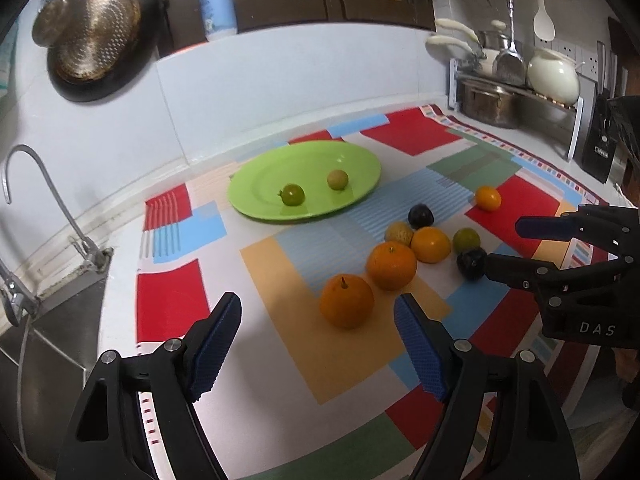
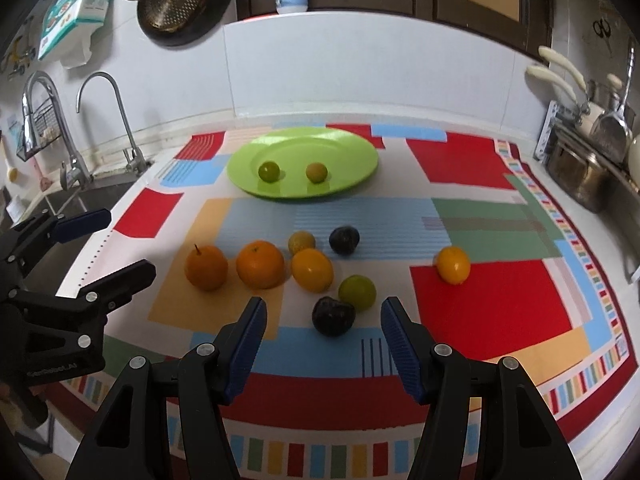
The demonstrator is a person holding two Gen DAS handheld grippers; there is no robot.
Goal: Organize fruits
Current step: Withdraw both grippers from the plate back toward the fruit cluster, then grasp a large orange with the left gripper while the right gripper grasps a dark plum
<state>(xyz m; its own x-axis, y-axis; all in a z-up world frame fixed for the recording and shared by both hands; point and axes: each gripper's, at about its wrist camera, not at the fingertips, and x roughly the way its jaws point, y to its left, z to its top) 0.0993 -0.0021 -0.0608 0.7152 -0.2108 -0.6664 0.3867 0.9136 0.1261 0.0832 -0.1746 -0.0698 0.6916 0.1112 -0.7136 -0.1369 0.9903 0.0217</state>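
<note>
My right gripper (image 2: 323,336) stands wide and empty, the dark plum (image 2: 333,315) just ahead at twelve o'clock, touching, I think, the green fruit (image 2: 357,293) behind it. My left gripper (image 1: 318,334) is wide too, the stemmed orange (image 1: 346,300) between its tips. The green plate (image 2: 352,148), with two small fruits on it, lies far at twelve. I'd straddle the plum squarely and close gently, so its neighbour doesn't roll.

Two matte black plastic grippers, left gripper (image 1: 316,340) and right gripper (image 2: 322,344), ribbed blue finger pads (image 1: 420,350), silver screws, white "DAS" lettering
</note>
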